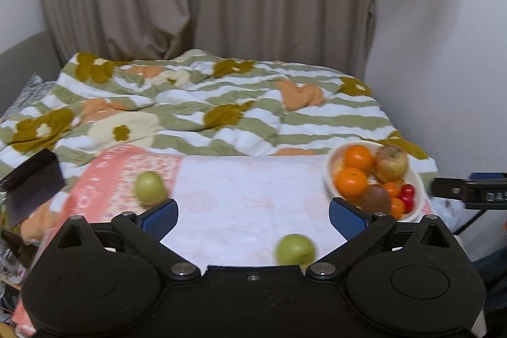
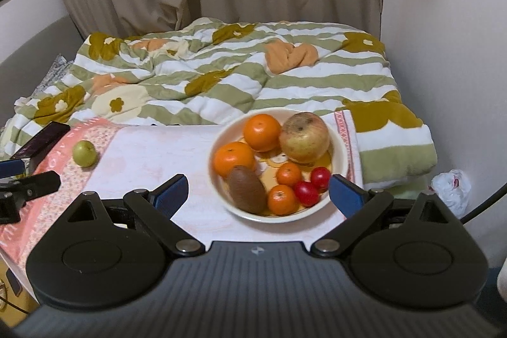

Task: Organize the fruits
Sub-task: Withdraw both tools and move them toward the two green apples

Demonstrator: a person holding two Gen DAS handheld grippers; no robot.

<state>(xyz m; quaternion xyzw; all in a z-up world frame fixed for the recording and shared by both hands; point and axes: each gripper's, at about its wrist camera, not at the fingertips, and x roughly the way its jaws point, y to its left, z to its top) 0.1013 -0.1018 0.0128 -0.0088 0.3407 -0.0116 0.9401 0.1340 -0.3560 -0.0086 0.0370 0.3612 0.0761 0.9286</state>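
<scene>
Round cream ceramic bowl (image 2: 340, 148) already holds most fruit; two small green apples (image 1: 149, 188) remain on the pale towel (image 1: 247, 195). Your left gripper (image 1: 253, 216) and right gripper (image 2: 258, 194): both released, empty.

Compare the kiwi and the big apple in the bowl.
The kiwi is dull brown and egg-shaped, lying on its side; the apple is yellowish with a red blush, round, stem end up. The apple is clearly the larger. The kiwi lies at the near rim of the bowl beside an orange; the apple sits at the far side. Both rest inside the same bowl, and no claw holds either.
</scene>
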